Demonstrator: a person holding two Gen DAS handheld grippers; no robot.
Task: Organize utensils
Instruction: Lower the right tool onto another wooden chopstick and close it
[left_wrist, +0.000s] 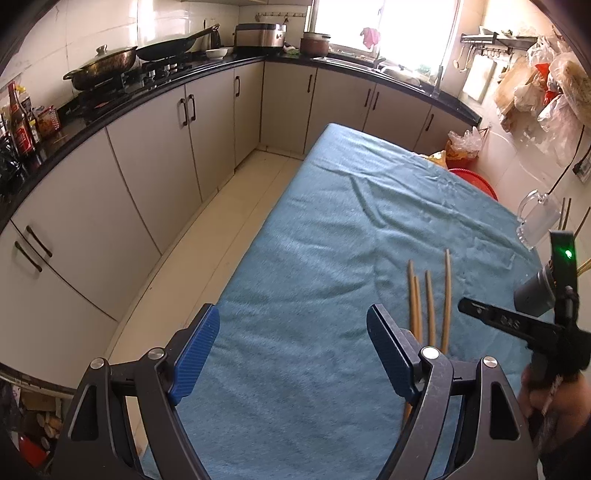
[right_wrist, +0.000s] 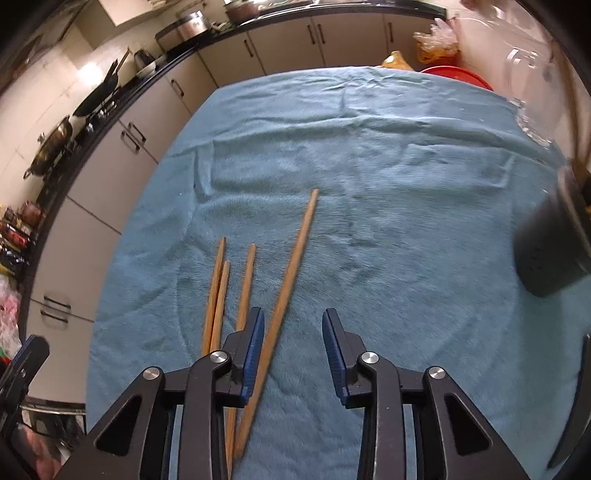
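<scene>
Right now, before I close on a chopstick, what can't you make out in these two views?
- Near ends of the four wooden chopsticks: hidden under the right hand-held gripper, right wrist view.
- Dark cylindrical holder: blurred, cut off by the right edge.
- Clear glass mug: contents unreadable, left wrist view, at the fisheye rim.

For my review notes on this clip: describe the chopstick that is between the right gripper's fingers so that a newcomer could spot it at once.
Start at the blue towel that covers the table. Four wooden chopsticks lie on it side by side, in front of the right gripper. The one meant is the rightmost, set apart from the other three; it reaches farthest up the towel, and its near end passes between the fingers.
</scene>
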